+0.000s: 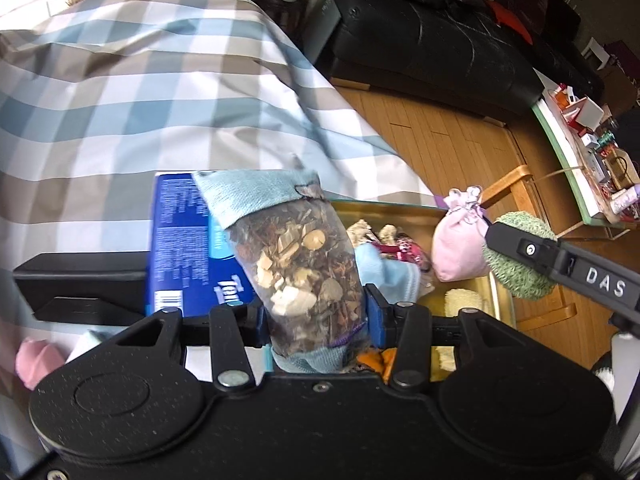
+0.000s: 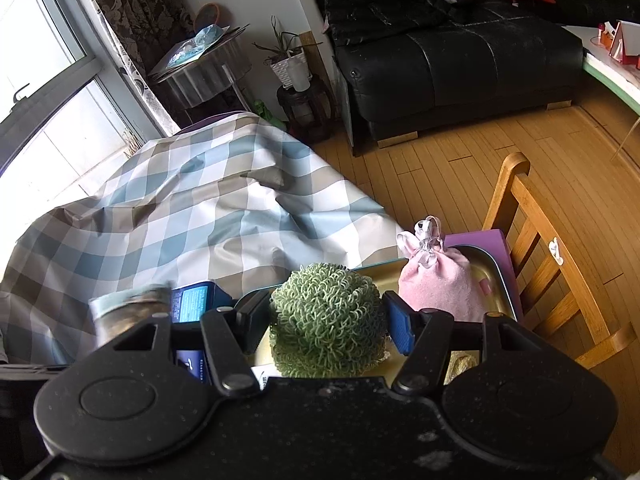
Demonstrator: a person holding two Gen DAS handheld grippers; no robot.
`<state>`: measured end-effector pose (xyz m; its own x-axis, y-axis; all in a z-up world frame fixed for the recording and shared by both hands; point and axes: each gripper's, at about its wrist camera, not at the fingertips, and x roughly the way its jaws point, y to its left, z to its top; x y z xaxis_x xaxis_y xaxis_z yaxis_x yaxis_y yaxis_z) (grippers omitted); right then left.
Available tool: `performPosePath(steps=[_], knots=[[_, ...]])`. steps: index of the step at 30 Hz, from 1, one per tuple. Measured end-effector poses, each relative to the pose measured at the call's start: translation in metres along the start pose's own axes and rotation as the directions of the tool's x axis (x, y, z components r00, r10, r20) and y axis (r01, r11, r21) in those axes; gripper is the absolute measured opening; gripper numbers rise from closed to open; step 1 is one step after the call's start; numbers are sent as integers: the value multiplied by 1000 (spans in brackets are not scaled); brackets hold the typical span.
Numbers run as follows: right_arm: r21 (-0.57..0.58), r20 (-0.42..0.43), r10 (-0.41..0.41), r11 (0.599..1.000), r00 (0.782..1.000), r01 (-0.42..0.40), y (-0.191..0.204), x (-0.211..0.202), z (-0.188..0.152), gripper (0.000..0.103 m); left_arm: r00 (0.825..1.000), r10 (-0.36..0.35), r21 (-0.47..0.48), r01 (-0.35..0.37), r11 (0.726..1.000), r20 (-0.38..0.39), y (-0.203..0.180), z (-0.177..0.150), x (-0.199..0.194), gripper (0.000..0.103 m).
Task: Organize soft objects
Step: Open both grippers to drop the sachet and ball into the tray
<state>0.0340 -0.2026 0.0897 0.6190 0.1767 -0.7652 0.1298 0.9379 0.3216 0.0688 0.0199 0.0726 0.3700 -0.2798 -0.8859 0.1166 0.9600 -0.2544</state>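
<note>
Presently | left gripper (image 1: 316,320) clamped on potpourri sachet (image 1: 298,264), lifted clear for sorting | right gripper (image 2: 328,320) clamped on green scrubber (image 2: 326,320) | both over gold tin (image 1: 400,208), probably their destination | pink pouch (image 2: 444,284) inside.

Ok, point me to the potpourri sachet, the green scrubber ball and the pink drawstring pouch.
potpourri sachet (image 1: 300,264): left wrist view, on its clear middle showing dried petals.
green scrubber ball (image 2: 326,320): right wrist view, on its looped front face.
pink drawstring pouch (image 2: 440,284): right wrist view, on its body below the ribbon tie.
</note>
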Motion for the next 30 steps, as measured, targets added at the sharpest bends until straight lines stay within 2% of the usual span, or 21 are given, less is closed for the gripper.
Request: performPosePath(steps=[9, 15, 17, 20, 22, 27, 30], knots=[[45, -15, 5, 999, 1000, -5, -11, 2, 2, 61, 1000, 10, 30, -10, 1000, -5, -25, 19, 25, 45], [43, -23, 12, 999, 1000, -11, -12, 3, 0, 61, 999, 27, 24, -26, 999, -30, -22, 13, 36, 46], [45, -26, 12, 999, 1000, -11, -13, 3, -1, 61, 999, 32, 11, -32, 999, -41, -18, 10, 39, 50], [46, -25, 10, 999, 1000, -9, -13, 3, -1, 64, 998, 43, -2, -43, 999, -45, -13, 7, 40, 51], [48, -21, 9, 999, 1000, -8, -13, 2, 0, 73, 998, 46, -5, -46, 999, -47, -11, 6, 39, 51], [47, -20, -1, 999, 1000, 2, -13, 3, 0, 74, 998, 48, -1, -48, 999, -45, -10, 3, 36, 52], [43, -27, -4, 999, 1000, 5, -12, 5, -1, 75, 998, 48, 7, -48, 999, -45, -11, 1, 35, 58]])
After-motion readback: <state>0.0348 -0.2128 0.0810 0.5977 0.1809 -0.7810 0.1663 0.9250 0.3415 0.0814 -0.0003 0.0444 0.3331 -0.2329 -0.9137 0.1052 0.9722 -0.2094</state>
